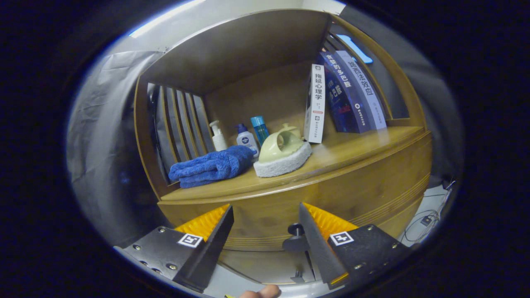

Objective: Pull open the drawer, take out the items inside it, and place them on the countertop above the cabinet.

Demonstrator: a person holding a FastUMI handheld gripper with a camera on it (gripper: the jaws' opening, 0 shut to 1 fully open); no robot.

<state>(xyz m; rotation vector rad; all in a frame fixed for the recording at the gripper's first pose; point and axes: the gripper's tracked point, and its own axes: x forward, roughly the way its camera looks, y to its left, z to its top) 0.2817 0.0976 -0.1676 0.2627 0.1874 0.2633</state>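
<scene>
One wooden drawer (331, 194), shut, stiff and probably heavy; we would take it by its small knob (296, 230), just beside our gaping, empty gripper (265, 225).

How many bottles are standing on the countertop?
3, at the back behind the blue towel: a white pump bottle, a white bottle with a blue cap, and a blue bottle. The towel may hide more.

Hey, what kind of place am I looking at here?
Probably a mock home corner in a booth: a wooden cabinet with upright books, small toiletry bottles and a folded blue towel on its countertop. The open tool faces its dark drawer knob.
</scene>
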